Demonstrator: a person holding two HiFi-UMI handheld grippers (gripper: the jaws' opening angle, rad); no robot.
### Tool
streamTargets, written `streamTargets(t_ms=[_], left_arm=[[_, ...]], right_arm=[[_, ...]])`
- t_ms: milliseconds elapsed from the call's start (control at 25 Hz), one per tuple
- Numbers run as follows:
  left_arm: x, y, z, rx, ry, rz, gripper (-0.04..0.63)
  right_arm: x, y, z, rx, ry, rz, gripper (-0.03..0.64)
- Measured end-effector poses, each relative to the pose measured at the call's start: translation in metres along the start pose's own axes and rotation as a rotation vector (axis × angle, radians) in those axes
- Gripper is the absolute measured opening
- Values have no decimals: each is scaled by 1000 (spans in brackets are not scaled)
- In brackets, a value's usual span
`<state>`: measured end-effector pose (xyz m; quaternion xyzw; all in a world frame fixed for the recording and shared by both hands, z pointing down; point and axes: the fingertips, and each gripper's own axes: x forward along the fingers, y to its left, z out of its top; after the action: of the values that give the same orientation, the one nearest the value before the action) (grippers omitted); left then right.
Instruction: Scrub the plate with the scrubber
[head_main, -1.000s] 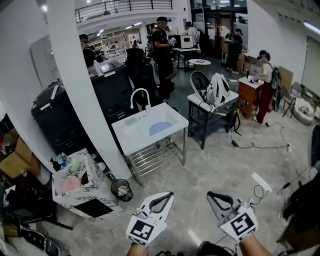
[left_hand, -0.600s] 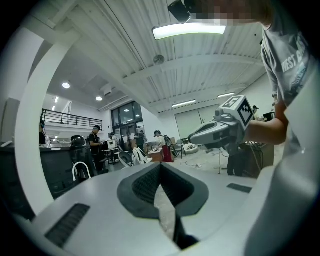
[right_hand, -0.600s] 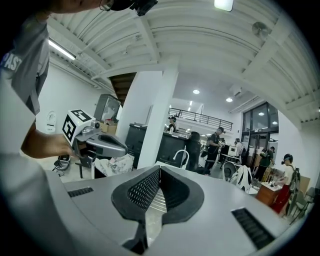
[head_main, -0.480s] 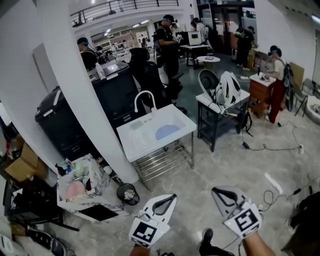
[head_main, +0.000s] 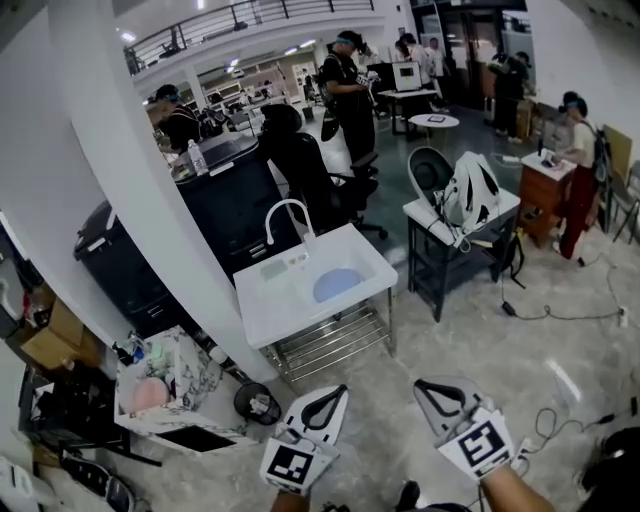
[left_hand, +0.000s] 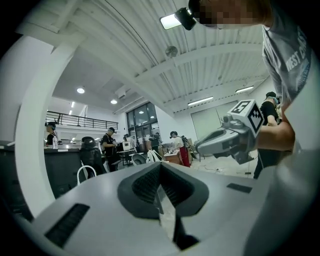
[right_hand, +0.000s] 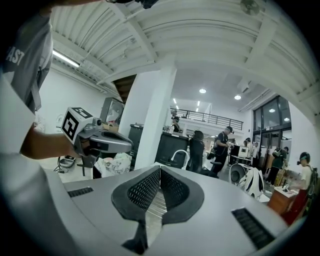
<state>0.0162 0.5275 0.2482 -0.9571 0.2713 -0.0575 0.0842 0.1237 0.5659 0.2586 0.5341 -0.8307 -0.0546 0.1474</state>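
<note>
- Big open hall with a grey floor. A thick white pillar stands at left, and ppl work at desks in the bkgd.
- A white worktop with a sunk basin sits on a steel-rack frame just beside the pillar, with a white curved tap at its back edge. It's well apart from both grippers.
- The round pale-blue plate lies flat in the basin, right of centre.
- A small pale patch on the worktop left of the plate is poss. the scrubber; too small to be sure.
- The left hand-held gripper is held low in front of the person. Its jaws are together w/ nothing btwn them.
- The right hand-held gripper is alongside, jaws likewise closed and empty.
- Step, as I judge it: approach only, scrubbing not yet begun.
- The next move calls for closing the gap to the worktop and locating the scrubber. Then one gripper's jaws part to take it, and the other steadies the plate.
</note>
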Motion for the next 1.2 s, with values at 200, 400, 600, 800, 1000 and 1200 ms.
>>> streamTargets(t_ms=[200,400,600,800,1000,1200], left_arm=[[49,19,4,1,20,20,2],[71,40,0,33,39,55,2],[97,65,-16,19,63,70,2],[126,94,-16,37,45,45,2],[156,135,-19,31,20,6,2],[182,180,-25,28,17,-43,2]], right_arm=[[25,-34,-16,10,-7,36,29],[47,-63,-25,13,-9,53,29],[76,-86,-32,16,-2,60,29],[102,-113,-30,-2,14,27,29],[143,-137,-25,-1,32,-17,30],[194,-156,-21,23,46,-54,29]])
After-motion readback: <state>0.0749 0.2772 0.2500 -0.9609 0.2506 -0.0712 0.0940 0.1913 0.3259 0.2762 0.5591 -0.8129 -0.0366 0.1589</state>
